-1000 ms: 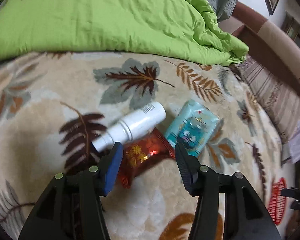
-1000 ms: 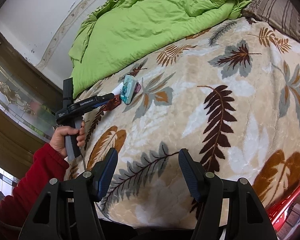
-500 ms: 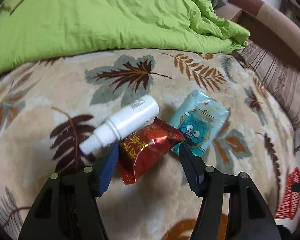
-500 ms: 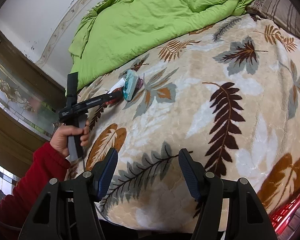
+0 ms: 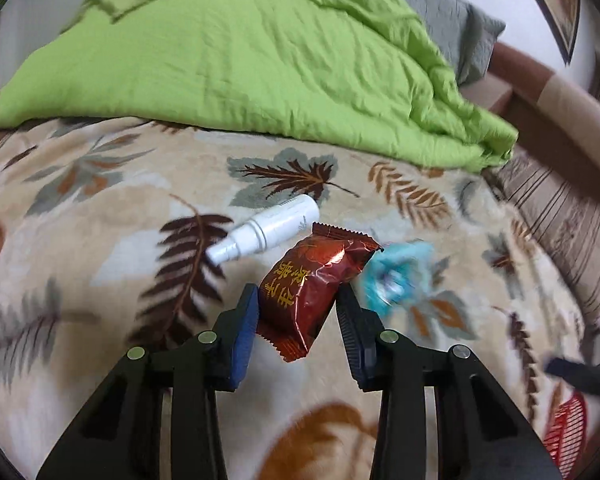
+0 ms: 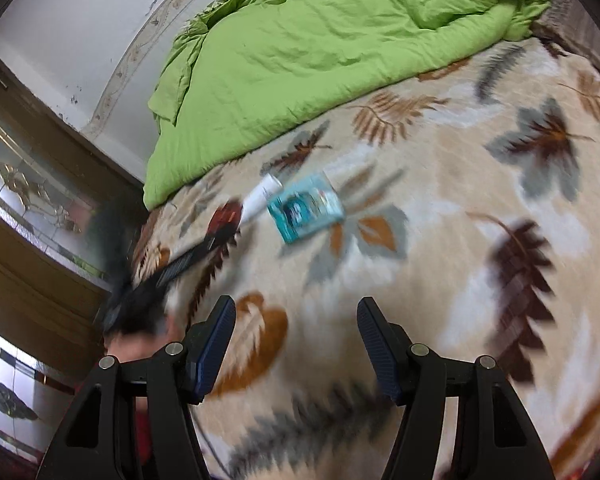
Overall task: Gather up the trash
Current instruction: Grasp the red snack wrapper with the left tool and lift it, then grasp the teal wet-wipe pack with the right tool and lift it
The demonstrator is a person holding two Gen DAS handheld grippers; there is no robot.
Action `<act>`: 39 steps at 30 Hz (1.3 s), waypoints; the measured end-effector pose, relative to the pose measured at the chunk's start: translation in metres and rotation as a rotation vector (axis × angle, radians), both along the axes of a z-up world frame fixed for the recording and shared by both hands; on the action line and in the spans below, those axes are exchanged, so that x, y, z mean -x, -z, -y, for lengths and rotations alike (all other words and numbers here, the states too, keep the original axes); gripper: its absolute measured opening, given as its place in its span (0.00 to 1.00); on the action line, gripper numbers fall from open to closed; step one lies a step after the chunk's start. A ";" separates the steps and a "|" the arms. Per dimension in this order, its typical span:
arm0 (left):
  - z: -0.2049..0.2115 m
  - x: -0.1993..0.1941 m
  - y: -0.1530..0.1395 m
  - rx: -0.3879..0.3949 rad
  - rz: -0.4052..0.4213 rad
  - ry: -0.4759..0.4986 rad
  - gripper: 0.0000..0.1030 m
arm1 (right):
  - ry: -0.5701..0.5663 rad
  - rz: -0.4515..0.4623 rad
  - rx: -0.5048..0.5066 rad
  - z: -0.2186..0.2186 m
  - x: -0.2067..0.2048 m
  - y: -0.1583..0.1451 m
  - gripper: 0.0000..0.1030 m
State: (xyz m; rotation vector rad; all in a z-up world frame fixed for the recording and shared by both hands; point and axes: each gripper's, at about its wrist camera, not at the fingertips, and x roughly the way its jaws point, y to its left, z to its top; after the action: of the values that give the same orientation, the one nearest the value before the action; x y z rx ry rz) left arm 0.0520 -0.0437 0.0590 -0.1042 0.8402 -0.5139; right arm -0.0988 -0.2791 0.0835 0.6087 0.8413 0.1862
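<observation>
A red foil snack packet [image 5: 308, 292] sits between the blue pads of my left gripper [image 5: 296, 296]. The jaws are closing, both pads press its sides, and it looks raised off the blanket. Just behind it a white spray bottle [image 5: 272, 232] lies on its side. A teal tissue packet [image 5: 392, 276] lies to the right, blurred. The right wrist view shows the same teal packet [image 6: 304, 208] and bottle [image 6: 260, 200] far ahead. My right gripper [image 6: 296, 312] is open over the blanket with nothing between its fingers.
The leaf-patterned beige blanket [image 5: 100, 240] covers the bed. A bunched green duvet [image 5: 240, 60] lies across the far side. A red mesh basket [image 5: 564, 436] shows at the lower right beyond the bed edge. A wooden glass-panelled door [image 6: 32, 208] stands left of the bed.
My left gripper closed around the red packet and drew back with it, away from the bottle and teal packet. The right gripper swung across the bed with its jaws as wide as before.
</observation>
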 end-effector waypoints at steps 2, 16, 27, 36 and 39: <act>-0.005 0.020 -0.005 0.006 0.012 -0.022 0.37 | 0.016 0.001 0.011 0.000 -0.020 0.000 0.66; -0.032 0.046 0.010 -0.007 0.041 -0.089 0.37 | -0.047 -0.098 -0.102 0.009 -0.141 0.050 0.43; -0.042 0.042 0.007 0.008 0.051 -0.120 0.37 | -0.308 -0.064 0.038 -0.050 -0.071 0.031 0.48; -0.049 0.040 0.009 -0.006 0.050 -0.154 0.37 | -0.253 -0.067 0.312 -0.078 -0.116 0.042 0.70; -0.053 0.040 0.008 -0.008 0.053 -0.168 0.37 | -0.251 -0.097 0.387 -0.084 -0.125 0.057 0.70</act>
State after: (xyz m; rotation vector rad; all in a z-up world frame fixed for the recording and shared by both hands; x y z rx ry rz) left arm 0.0122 0.0095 0.0507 -0.1522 0.7743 -0.3544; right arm 0.0266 -0.1949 0.0261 0.1489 1.0161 0.2151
